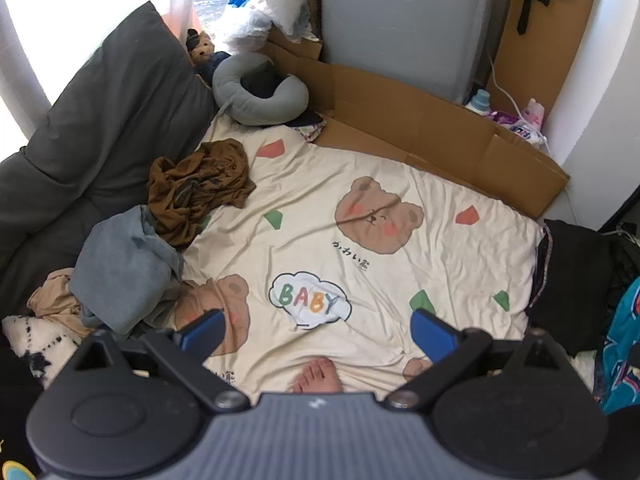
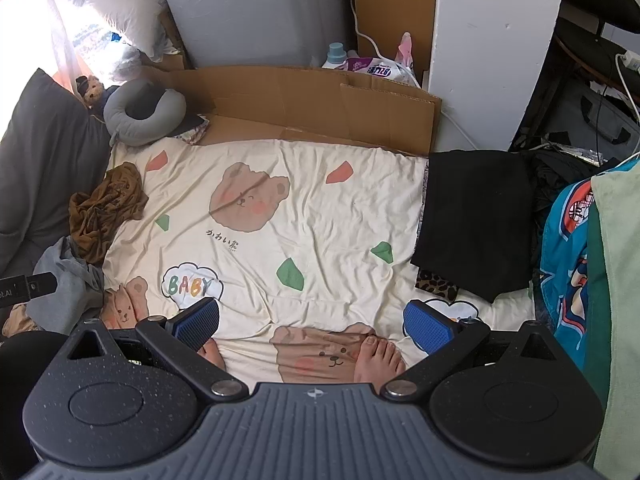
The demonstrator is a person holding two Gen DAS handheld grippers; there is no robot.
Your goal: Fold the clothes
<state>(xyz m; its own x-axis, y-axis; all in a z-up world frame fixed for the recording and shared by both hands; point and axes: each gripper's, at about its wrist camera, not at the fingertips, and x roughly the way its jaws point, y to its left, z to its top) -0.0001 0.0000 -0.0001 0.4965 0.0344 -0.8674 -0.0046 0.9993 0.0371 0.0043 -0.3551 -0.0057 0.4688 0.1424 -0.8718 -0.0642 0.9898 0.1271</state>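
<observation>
A heap of crumpled clothes lies at the left edge of the cream bear-print sheet [image 1: 360,216]: a brown garment [image 1: 200,188], a grey one [image 1: 124,268] and a tan one [image 1: 52,300]. The right wrist view shows the same brown garment [image 2: 104,212] and grey garment [image 2: 66,284]. A folded black garment [image 2: 476,216] rests at the sheet's right edge. My left gripper [image 1: 318,330] hovers open above the sheet, nothing between its blue pads. My right gripper [image 2: 312,326] is likewise open and empty over the sheet [image 2: 320,208].
A person's bare feet [image 2: 378,358] stand on the sheet just below the grippers. A dark grey cushion [image 1: 108,120] and a grey neck pillow [image 1: 260,92] lie at the left and back. Flattened cardboard [image 1: 420,128] borders the far side. Teal printed fabric [image 2: 568,256] hangs at the right.
</observation>
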